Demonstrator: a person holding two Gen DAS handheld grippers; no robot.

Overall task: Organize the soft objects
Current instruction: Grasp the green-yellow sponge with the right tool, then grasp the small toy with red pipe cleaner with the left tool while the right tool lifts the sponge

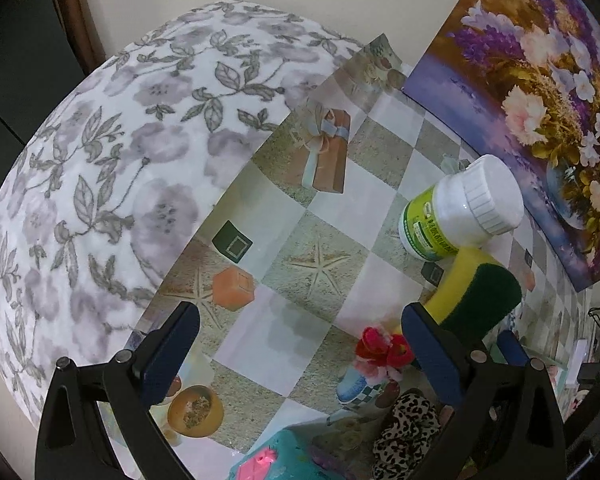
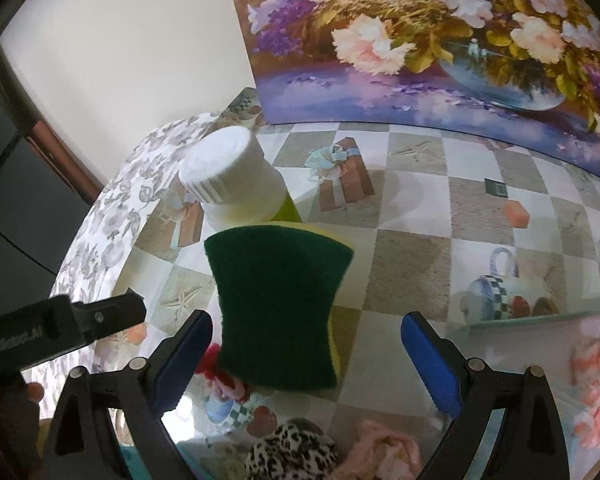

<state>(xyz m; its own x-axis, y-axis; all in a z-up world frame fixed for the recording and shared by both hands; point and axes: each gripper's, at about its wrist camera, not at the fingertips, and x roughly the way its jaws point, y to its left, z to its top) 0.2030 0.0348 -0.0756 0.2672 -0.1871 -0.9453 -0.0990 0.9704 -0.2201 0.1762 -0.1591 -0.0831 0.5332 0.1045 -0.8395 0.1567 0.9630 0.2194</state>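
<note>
Between my right fingers (image 2: 306, 356) sits the sponge (image 2: 278, 304), dark green scrub side facing the camera, yellow foam behind, pinched-waist shape. It stands tilted against a white-capped bottle (image 2: 236, 178); both pads look apart from it, so those fingers are spread open and grip nothing. My left fingers (image 1: 300, 352) are wide open too, hovering over the worktop (image 1: 284, 216) with its checkered printed cover. A leopard-print scrunchie (image 1: 406, 432) lies near the bottom. Flower painting (image 2: 420, 40) leans on the wall, floral blanket (image 1: 100, 160) beside.
</note>
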